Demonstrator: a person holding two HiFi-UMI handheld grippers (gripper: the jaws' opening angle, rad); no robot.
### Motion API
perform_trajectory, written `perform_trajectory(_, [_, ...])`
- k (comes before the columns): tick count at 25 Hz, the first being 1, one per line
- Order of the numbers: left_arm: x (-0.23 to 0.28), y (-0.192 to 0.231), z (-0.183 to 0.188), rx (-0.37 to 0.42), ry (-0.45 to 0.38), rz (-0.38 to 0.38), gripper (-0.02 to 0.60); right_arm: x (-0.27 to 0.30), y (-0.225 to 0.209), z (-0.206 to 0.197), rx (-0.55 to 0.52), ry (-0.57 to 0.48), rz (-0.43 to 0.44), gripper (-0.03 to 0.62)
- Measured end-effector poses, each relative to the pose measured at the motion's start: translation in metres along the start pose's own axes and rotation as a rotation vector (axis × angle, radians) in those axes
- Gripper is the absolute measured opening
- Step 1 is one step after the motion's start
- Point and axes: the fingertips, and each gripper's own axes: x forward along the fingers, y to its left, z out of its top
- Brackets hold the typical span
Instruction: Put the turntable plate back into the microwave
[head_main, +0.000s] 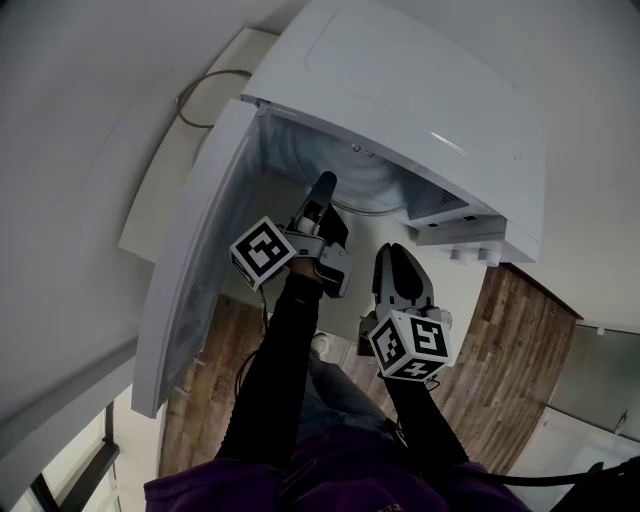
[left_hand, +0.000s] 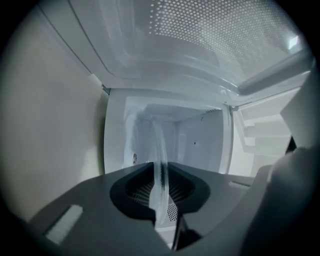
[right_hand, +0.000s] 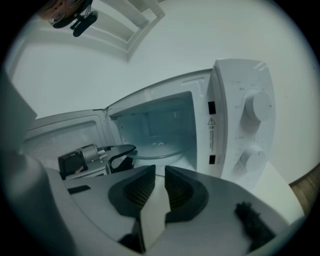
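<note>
Right gripper (right_hand: 159, 171): jaws a little apart, nothing between them, held in front of the opening. Left gripper (left_hand: 161, 169): jaws closed on the rim of the glass turntable plate (right_hand: 159, 148) (edge-on in its own view). The plate sits roughly level, low inside the microwave (right_hand: 239, 125). The door (head_main: 190, 270) stands wide open; whether the plate is seated cannot be told.

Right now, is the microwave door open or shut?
Open. The door is swung wide to one side, leaving the cavity exposed, and the left gripper holds the glass plate inside it.
</note>
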Motion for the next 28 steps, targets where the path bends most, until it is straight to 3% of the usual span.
perform_trajectory(28, [0.02,0.022,0.011,-0.003,0.018,0.122,0.055,0.046,0.001,0.021,-0.136,0.008,0.02,0.063])
